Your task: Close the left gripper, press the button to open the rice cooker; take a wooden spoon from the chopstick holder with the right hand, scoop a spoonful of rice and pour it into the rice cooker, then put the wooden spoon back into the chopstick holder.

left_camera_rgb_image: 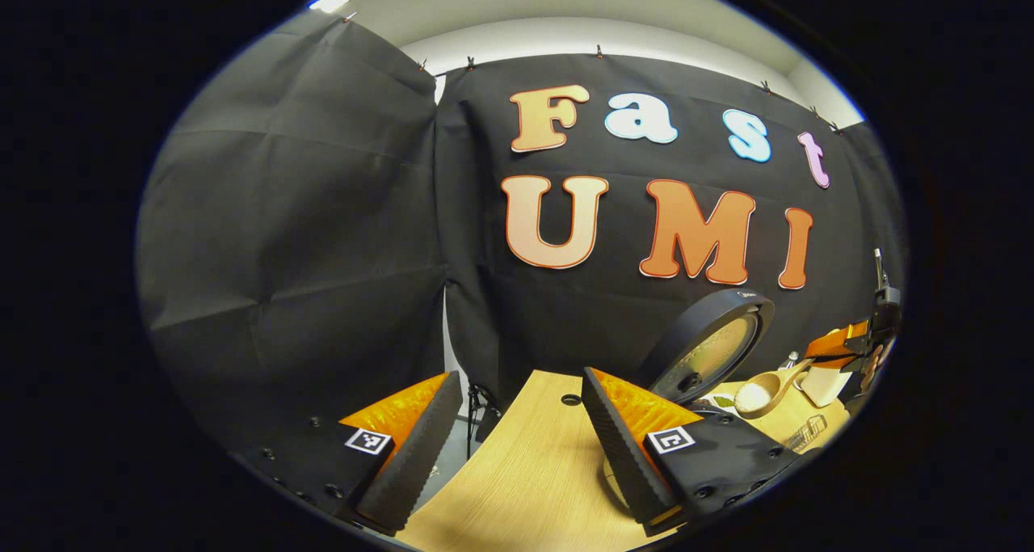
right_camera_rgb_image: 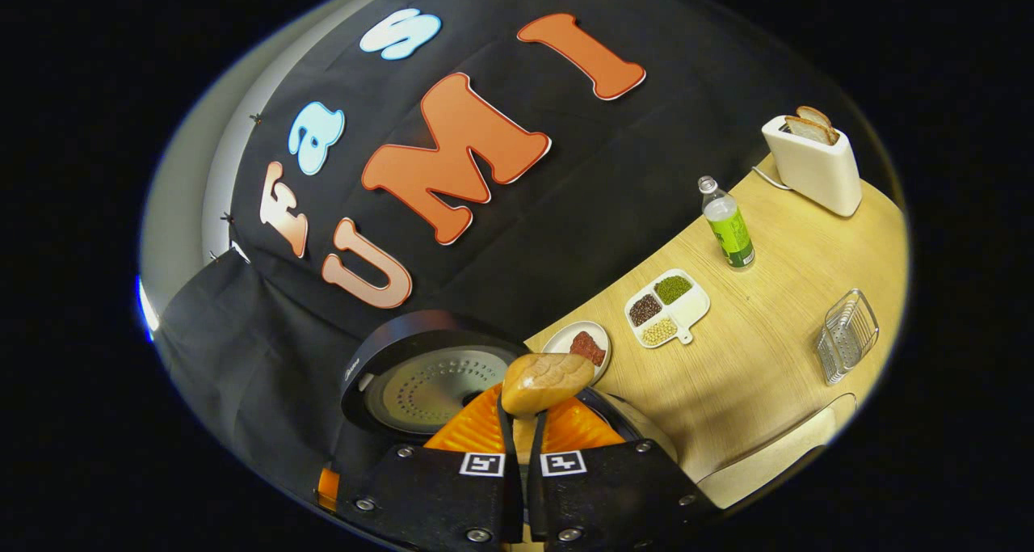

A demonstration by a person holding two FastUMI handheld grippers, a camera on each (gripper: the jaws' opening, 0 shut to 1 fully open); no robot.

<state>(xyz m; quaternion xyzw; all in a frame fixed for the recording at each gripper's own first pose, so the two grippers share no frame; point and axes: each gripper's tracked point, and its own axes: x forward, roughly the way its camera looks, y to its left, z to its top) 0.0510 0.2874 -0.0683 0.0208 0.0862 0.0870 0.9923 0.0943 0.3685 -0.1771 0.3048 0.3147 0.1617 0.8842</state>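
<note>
My right gripper (right_camera_rgb_image: 521,423) tilts above the open rice cooker (right_camera_rgb_image: 428,378), clenched on the wooden spoon (right_camera_rgb_image: 545,381); my left gripper (left_camera_rgb_image: 517,431) hovers released.

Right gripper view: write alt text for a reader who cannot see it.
The right gripper is shut on a wooden spoon, holding its bowl over the open rice cooker, lid raised. Beyond, on the wooden table, sit a small plate, a divided dish of beans, a bottle, a toaster with bread and a wire rack.
</note>
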